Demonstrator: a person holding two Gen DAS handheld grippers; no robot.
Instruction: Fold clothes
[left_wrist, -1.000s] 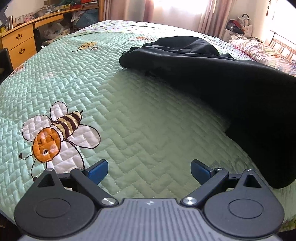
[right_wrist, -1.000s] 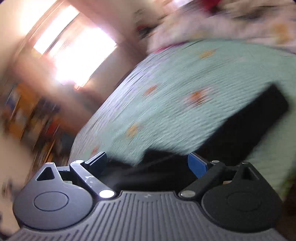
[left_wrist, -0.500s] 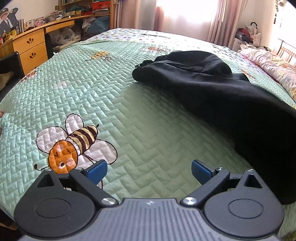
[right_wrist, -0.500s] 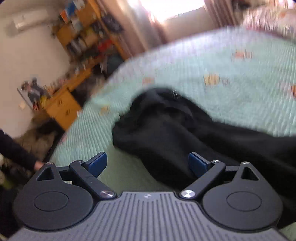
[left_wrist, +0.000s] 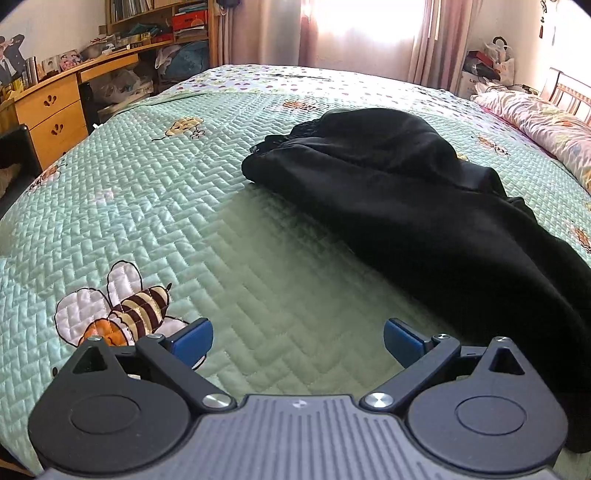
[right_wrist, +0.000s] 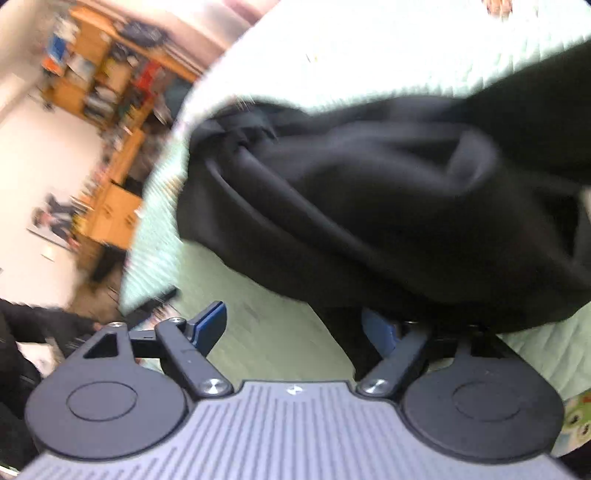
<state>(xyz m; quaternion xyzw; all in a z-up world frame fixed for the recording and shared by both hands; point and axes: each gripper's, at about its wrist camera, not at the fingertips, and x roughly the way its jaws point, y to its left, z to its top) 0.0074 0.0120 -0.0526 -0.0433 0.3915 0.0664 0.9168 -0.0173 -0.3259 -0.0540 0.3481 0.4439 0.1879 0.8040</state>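
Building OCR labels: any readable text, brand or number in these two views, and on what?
None readable.
Books and boxes on the shelf: spines too small to read.
Left gripper body: a small pale mark, no letters legible.
Right wrist view: blurred by motion, nothing legible on the black garment.

I see a bed (left_wrist: 155, 192) covered by a mint-green quilted bedspread (left_wrist: 258, 280) with a herringbone stitch. A large embroidered bee (left_wrist: 122, 314) sits near the lower left of my left wrist view; smaller bees (left_wrist: 184, 127) are scattered farther up. A floral pillow (left_wrist: 543, 125) lies at the far right, beside a metal headboard (left_wrist: 570, 94). A wooden table with drawers (left_wrist: 48, 114) stands left of the bed, shelves of books (left_wrist: 159, 22) above it. Pink curtains (left_wrist: 280, 31) frame a bright window (left_wrist: 364, 26). My right wrist view is motion-blurred; I make out the wooden shelving (right_wrist: 107, 85) only.
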